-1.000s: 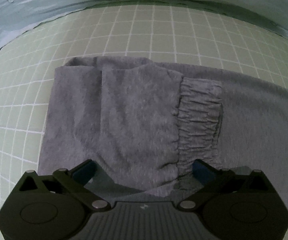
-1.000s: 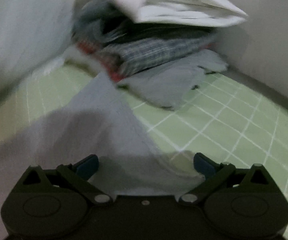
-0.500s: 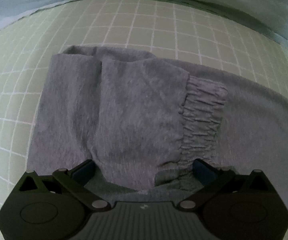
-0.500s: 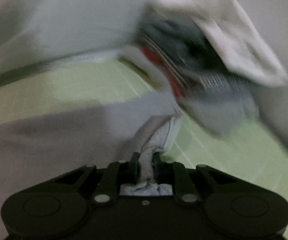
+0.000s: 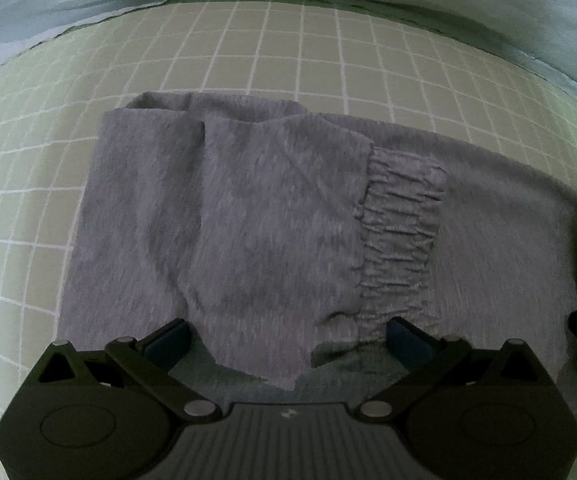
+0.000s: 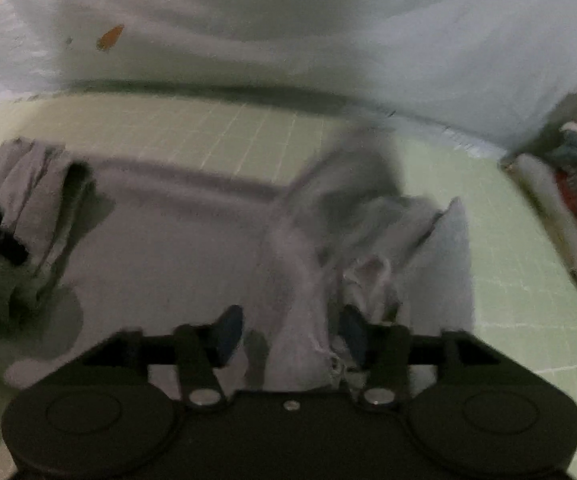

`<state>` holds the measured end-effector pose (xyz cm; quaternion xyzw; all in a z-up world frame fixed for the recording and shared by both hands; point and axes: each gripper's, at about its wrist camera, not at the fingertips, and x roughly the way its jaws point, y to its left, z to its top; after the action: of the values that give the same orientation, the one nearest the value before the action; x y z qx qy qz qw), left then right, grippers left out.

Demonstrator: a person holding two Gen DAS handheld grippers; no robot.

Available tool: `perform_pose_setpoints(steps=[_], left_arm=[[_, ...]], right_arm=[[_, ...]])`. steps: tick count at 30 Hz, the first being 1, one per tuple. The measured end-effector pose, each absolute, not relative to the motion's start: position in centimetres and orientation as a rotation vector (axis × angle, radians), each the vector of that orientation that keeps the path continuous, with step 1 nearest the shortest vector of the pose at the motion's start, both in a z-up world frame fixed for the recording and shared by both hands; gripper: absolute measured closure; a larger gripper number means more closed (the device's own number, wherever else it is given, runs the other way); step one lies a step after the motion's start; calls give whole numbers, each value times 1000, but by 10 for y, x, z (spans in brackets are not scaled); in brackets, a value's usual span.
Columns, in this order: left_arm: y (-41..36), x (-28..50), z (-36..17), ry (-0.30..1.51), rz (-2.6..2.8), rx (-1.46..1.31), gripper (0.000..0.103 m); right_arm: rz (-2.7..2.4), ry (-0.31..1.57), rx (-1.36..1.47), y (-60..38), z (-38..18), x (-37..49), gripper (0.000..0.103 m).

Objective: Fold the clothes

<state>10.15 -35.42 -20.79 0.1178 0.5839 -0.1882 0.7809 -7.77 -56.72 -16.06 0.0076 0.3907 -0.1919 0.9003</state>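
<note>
— Tongs first: how do they stand?

— Left tongs (image 5: pixel 288 336) are spread wide, the blue pads (image 5: pixel 166 340) apart over the near edge of the grey fleece trousers (image 5: pixel 272 224), gripping nothing. Right tongs (image 6: pixel 290 334) sit part-way apart with a bunched ridge of the same grey cloth (image 6: pixel 308 280) standing up between the pads; that view is blurred, so I cannot tell whether they pinch it or only flank it.

— Where do the trousers lie?

— Flat on the pale green surface with the white grid (image 5: pixel 248 60), folded over so the gathered elastic waistband (image 5: pixel 400 232) shows to the right of the top layer.

— What does one view give that the other lacks?

— The left view shows the fold and waistband sharply. Only the right view shows the stack of folded clothes, white, grey and red (image 6: pixel 576 208), at the right edge, well apart from the trousers, and the pale rumpled sheet with an orange mark (image 6: pixel 110 37) behind the surface.

— Edges and room?

— Bare grid lies beyond the trousers on the far and left sides; the surface ends against the sheet at the back.

— Any writing?

— Only a small pale emblem on the left tongs' ribbed body (image 5: pixel 287 414), too small to read.
</note>
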Motion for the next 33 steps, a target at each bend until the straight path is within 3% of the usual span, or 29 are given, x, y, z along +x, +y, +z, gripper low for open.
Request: perform_pose_setpoints(steps=[6,10,17,23,27,31,32,33], left_arm=[[-347,91,-203,1230,-420,289,0],[-342,90,-199,1219,-424,312,0],[-337,90,-193,1207,-426,347,0],[-336,90,-189,1200,-426,371,0],[-340,93,-188,1187,-433,390,0],[-342,87,-179,1161,-470,404,0],[-344,84,-175,1151,-487,406,0],[-346,82,-171,1141,-504,408,0]], right_arm=[[-489,754,67,-586,-154,-64,26],[-519,747,-18,-581,-155,-57,23],[-627,714,86,-594,-150,-85,22],[-715,696,165,-599,-147,-116,37],[-728,729,139,-592,-152,-122,56],[-719,806,100,-592,-165,-118,59],[-714,820,99,-593,-168,-118,64],[-709,830,104,-593,-170,-119,86]])
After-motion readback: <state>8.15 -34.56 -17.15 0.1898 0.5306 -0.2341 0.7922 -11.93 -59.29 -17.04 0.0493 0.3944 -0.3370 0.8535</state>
